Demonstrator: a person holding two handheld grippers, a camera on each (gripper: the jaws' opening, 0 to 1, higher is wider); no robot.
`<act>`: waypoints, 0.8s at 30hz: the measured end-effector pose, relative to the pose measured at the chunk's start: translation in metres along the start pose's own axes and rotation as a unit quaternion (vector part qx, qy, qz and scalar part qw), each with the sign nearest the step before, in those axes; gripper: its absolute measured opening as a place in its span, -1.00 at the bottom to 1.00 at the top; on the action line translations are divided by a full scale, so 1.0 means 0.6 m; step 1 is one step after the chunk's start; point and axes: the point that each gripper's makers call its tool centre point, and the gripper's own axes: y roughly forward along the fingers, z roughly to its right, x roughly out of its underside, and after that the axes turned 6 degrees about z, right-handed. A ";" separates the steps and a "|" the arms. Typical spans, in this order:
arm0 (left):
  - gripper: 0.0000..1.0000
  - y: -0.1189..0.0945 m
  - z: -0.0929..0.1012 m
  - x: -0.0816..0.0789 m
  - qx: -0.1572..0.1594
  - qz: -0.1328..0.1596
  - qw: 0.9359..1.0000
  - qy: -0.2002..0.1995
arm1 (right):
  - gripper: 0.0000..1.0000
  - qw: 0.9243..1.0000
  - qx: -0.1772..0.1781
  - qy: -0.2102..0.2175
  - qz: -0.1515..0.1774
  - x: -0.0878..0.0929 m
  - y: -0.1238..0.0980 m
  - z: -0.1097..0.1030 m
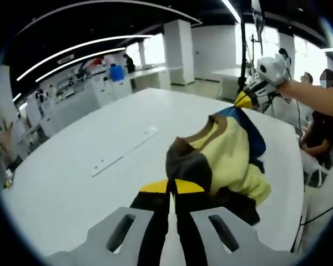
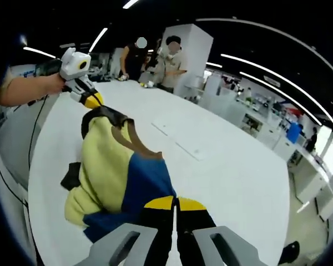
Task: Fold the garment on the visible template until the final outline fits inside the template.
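A yellow, blue, brown and black garment [image 1: 230,158] hangs bunched between my two grippers over the white table [image 1: 72,188]. My left gripper [image 1: 172,187] is shut on its dark grey edge. In the right gripper view this gripper [image 2: 93,101] grips the dark collar end at the upper left, with a hand behind it. My right gripper [image 2: 175,204] is shut on the blue part of the garment [image 2: 114,166]. In the left gripper view it [image 1: 243,101] pinches the blue corner at the upper right. A flat white strip [image 1: 125,151] lies on the table beyond the garment, and also appears as a pale rectangular outline [image 2: 180,138].
Two people [image 2: 155,55] stand at the table's far end. Another person [image 1: 322,130] sits off the table's edge. A black cable [image 2: 36,127] trails along the table edge. Desks and white columns [image 1: 177,50] fill the room behind.
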 end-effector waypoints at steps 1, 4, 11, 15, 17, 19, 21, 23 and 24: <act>-1.00 0.006 -0.005 0.000 -0.003 0.000 1.000 0.001 | -1.00 1.000 0.001 -0.002 -0.001 0.000 0.005 0.004; -1.00 0.021 -0.016 0.003 -0.010 -0.001 1.000 -0.001 | -1.00 1.000 0.004 -0.003 -0.004 0.003 0.018 0.015; -1.00 0.053 -0.036 0.020 -0.019 -0.013 1.000 0.003 | -1.00 1.000 0.005 0.003 -0.009 0.015 0.047 0.031; -1.00 0.067 -0.045 0.038 -0.019 -0.022 1.000 -0.004 | -1.00 1.000 0.003 0.010 -0.012 0.024 0.063 0.035; -1.00 0.074 -0.047 0.044 -0.018 -0.025 1.000 -0.007 | -1.00 1.000 0.002 0.013 -0.016 0.031 0.071 0.037; -1.00 0.080 -0.050 0.049 -0.017 -0.027 0.999 -0.008 | -1.00 1.000 0.001 0.014 -0.021 0.039 0.079 0.040; -1.00 0.087 -0.054 0.056 -0.017 -0.030 0.999 -0.010 | -1.00 1.000 0.000 0.017 -0.025 0.046 0.086 0.041; -1.00 0.091 -0.056 0.061 -0.018 -0.032 0.999 -0.011 | -1.00 0.999 0.000 0.021 -0.026 0.051 0.094 0.043; -1.00 0.093 -0.057 0.063 -0.018 -0.034 0.999 -0.012 | -1.00 0.999 0.000 0.023 -0.027 0.053 0.097 0.044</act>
